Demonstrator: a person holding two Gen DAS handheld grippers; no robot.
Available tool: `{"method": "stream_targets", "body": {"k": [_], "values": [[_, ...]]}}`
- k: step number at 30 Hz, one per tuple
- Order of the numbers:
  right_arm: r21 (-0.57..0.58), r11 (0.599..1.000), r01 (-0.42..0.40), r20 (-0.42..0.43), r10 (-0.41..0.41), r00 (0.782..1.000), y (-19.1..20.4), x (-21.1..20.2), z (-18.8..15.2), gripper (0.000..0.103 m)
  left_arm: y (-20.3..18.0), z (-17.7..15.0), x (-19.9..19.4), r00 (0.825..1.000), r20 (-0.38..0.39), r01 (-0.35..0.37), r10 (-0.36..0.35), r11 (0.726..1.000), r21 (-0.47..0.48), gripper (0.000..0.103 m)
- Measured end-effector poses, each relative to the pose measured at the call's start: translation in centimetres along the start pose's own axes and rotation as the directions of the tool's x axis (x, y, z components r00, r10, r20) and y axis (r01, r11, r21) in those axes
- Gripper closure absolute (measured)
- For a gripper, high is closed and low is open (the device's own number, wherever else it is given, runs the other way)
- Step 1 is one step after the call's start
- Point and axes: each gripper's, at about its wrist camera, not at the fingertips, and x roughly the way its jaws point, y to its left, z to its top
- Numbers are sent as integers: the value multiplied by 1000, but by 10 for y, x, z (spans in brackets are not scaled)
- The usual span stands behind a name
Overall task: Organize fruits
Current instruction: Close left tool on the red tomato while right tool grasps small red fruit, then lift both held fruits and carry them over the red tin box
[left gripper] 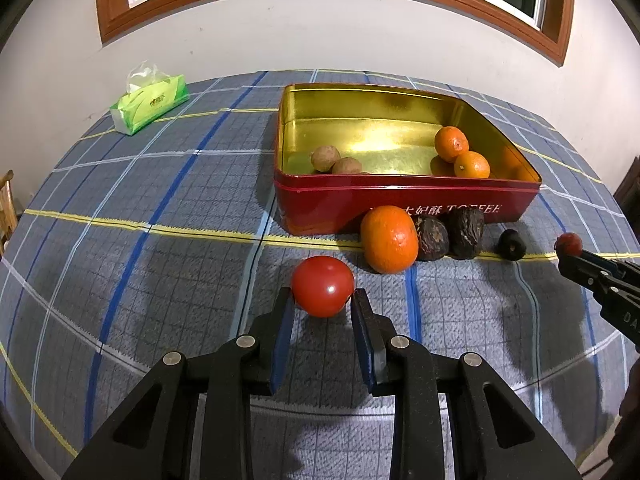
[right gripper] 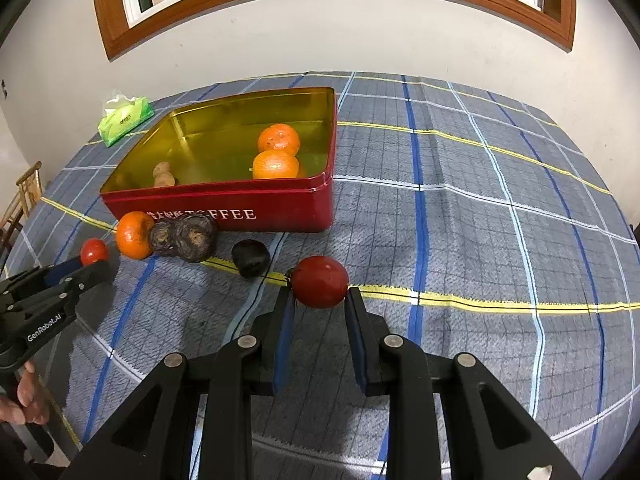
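My left gripper (left gripper: 322,298) is shut on a red tomato (left gripper: 322,290), held just above the checked tablecloth. My right gripper (right gripper: 319,295) is shut on a second, darker red tomato (right gripper: 319,282). Beyond both stands a red toffee tin (left gripper: 340,204) with a gold inside, holding two oranges (left gripper: 451,143) and two small brown fruits (left gripper: 326,158). Against its front wall lie an orange (left gripper: 389,239), two dark wrinkled fruits (left gripper: 466,232) and a small black fruit (left gripper: 511,244). In the right wrist view the left gripper (right gripper: 94,268) and its tomato (right gripper: 93,251) show at the left.
A green tissue pack (left gripper: 150,103) lies at the table's far left, near the wall. A wooden chair (right gripper: 24,196) stands off the left edge. A hand (right gripper: 30,400) grips the left tool's handle. Open cloth stretches right of the tin (right gripper: 480,200).
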Motion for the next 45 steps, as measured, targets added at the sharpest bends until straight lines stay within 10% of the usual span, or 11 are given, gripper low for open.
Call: {"method": "stream_targets", "body": {"k": [33,45], "values": [[-82,995,-55,107,64,992,33,-29,47,79,15,44,-32,995,86,45,-43,999,-17,79],[-63,995,-77,80,81,993,31,-18,34,79,23,14,-11,999,-3,46,-46,999,15,78]]}}
